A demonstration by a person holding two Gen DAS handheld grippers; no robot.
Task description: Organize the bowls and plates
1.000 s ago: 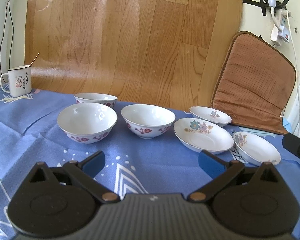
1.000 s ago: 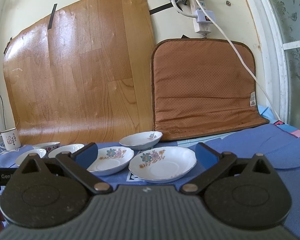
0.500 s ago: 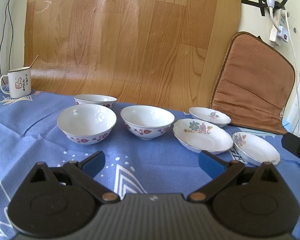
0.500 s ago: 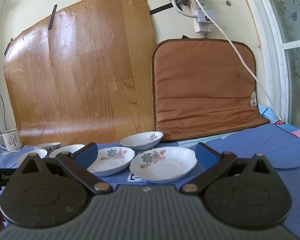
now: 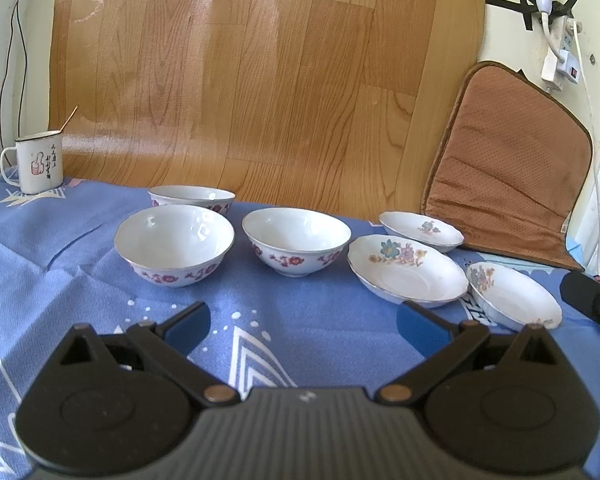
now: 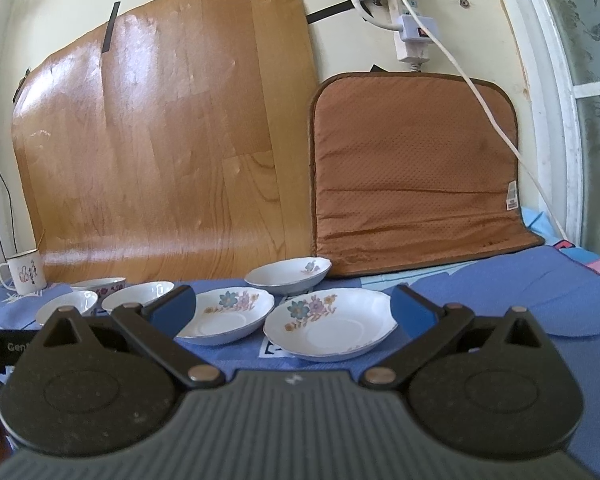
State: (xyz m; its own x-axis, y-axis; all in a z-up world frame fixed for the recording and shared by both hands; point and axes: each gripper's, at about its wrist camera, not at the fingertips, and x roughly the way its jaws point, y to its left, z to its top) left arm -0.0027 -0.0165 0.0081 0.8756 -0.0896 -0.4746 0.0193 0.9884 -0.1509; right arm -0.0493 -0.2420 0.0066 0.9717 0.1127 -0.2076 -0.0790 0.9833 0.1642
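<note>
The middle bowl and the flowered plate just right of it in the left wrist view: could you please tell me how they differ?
The middle bowl is deep with steep walls; the flowered plate is shallow and wide. The bowl carries small red flowers around its outside and is plain white inside; the plate has a blue and purple bouquet painted on its inner face. Both are white, empty, upright on the blue tablecloth, and untouched by either claw.

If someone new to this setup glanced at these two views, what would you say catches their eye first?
Probably the white crockery on the blue tablecloth: three floral bowls grouped to the left, three shallow flowered plates to the right, all apart. Behind them a glossy wood-grain sheet covers the wall, with a brown cushion leaning beside it. Both the left gripper and right gripper are open and empty.
</note>
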